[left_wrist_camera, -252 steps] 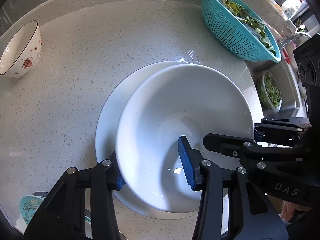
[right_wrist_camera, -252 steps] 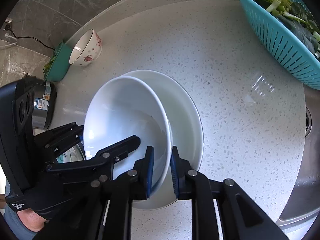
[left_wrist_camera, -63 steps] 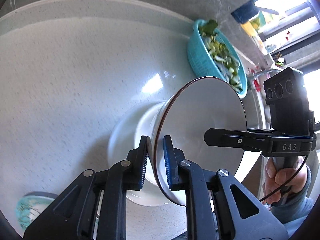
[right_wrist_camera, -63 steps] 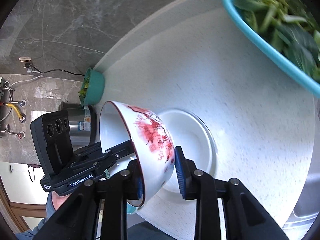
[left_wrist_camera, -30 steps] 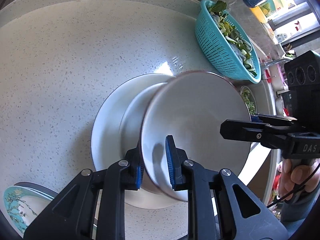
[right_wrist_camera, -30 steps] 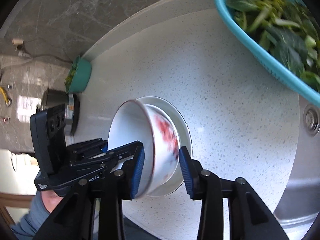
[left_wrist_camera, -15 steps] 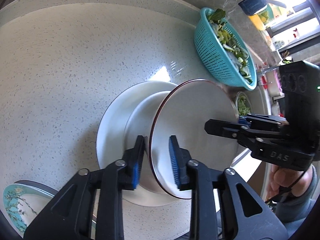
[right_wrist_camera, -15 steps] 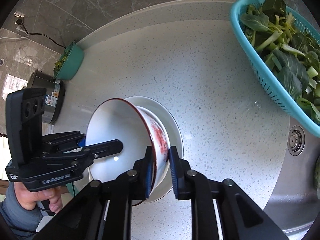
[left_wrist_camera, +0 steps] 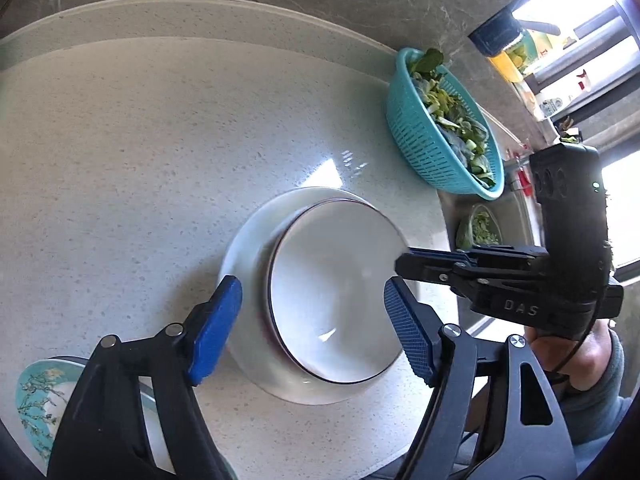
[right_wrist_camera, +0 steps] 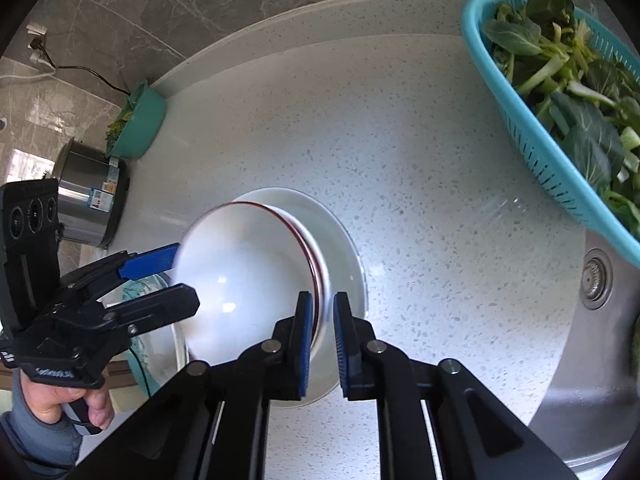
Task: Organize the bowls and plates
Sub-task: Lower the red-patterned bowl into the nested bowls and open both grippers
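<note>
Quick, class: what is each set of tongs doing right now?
Left tongs: just opened, holding nothing.
Right tongs: shut on the red-rimmed bowl rim.

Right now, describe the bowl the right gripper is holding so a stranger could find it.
On the speckled counter, left of the teal basket, sits a white stack. The bowl lies on top. Its thin red rim sets it apart.

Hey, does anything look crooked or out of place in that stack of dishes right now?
Yes: the red-rimmed bowl sits tilted on the stack, its rim pinched by the right gripper. The left gripper, just opened, no longer holds it.
</note>
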`<state>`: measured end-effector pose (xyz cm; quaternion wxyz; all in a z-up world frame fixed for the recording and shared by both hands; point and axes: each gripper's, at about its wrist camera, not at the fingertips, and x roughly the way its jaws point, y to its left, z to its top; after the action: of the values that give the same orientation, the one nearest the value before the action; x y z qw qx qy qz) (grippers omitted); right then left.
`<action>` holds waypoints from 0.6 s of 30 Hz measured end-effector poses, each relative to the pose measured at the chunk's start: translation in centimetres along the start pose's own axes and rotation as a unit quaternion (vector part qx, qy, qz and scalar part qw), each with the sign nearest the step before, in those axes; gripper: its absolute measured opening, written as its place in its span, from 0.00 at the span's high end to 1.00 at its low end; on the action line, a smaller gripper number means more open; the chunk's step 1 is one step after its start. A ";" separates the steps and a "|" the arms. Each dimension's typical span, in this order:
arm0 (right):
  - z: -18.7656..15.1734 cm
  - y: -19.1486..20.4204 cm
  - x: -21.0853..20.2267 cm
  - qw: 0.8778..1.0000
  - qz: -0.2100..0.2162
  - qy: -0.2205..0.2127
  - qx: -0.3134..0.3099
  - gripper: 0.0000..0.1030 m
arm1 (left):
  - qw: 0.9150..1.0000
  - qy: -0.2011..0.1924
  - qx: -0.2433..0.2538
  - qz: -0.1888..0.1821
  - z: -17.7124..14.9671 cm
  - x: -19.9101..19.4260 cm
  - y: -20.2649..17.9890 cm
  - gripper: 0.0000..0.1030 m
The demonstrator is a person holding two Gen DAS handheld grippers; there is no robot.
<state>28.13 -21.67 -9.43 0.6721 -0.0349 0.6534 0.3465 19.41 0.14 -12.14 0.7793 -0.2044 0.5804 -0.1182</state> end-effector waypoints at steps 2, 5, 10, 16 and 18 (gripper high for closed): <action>0.0 0.2 0.0 1.000 -0.006 -0.001 -0.003 0.86 | 1.000 0.002 -0.001 0.008 -0.2 -0.1 0.2 0.30; -0.2 0.0 -0.6 1.000 0.006 -0.008 0.004 0.85 | 1.000 -0.009 0.012 0.027 0.0 -1.1 0.5 0.30; -0.8 -1.9 -3.5 0.998 0.035 -0.050 0.030 0.52 | 0.997 -0.023 0.037 0.069 1.5 -4.2 2.6 0.30; -2.2 -4.0 -4.4 0.997 0.035 -0.051 0.045 0.37 | 0.990 0.051 0.099 0.091 2.1 -3.0 5.5 0.29; -2.7 -4.7 -3.6 0.997 0.038 -0.041 0.056 0.37 | 0.988 0.065 0.109 0.090 1.7 -2.1 6.0 0.29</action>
<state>28.53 -28.08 -8.48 0.6855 0.0416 0.6448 0.3357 20.12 6.69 -12.67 0.7651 -0.0569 0.6295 -0.1229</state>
